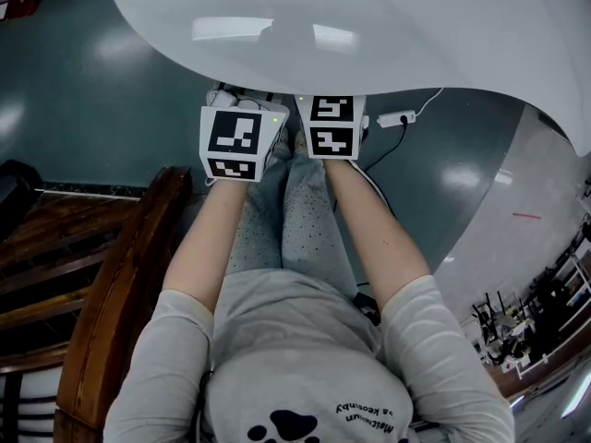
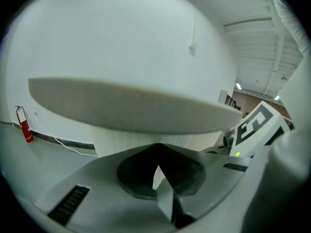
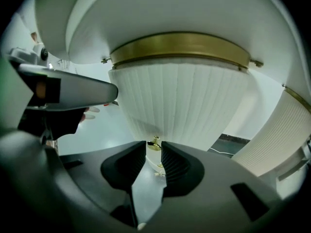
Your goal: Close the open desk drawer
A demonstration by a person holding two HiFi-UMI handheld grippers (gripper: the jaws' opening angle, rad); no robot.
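The white round desk top (image 1: 388,26) fills the top of the head view, and both grippers reach under its edge; only their marker cubes show, left (image 1: 238,142) and right (image 1: 332,125). In the right gripper view a white ribbed curved front (image 3: 180,101) with a brass band (image 3: 180,45) stands close ahead. Its small brass knob (image 3: 154,142) sits just at the tips of my right gripper (image 3: 153,148), whose pads stand slightly apart without pressing on it. My left gripper (image 2: 156,152) faces the ribbed base (image 2: 146,137) below the desk edge, pads together, nothing between them.
A dark wooden chair (image 1: 120,284) stands at the person's left. A power strip with cable (image 1: 395,118) lies on the green floor. A red fire extinguisher (image 2: 24,126) stands by the far wall. A second ribbed body (image 3: 286,130) is at the right.
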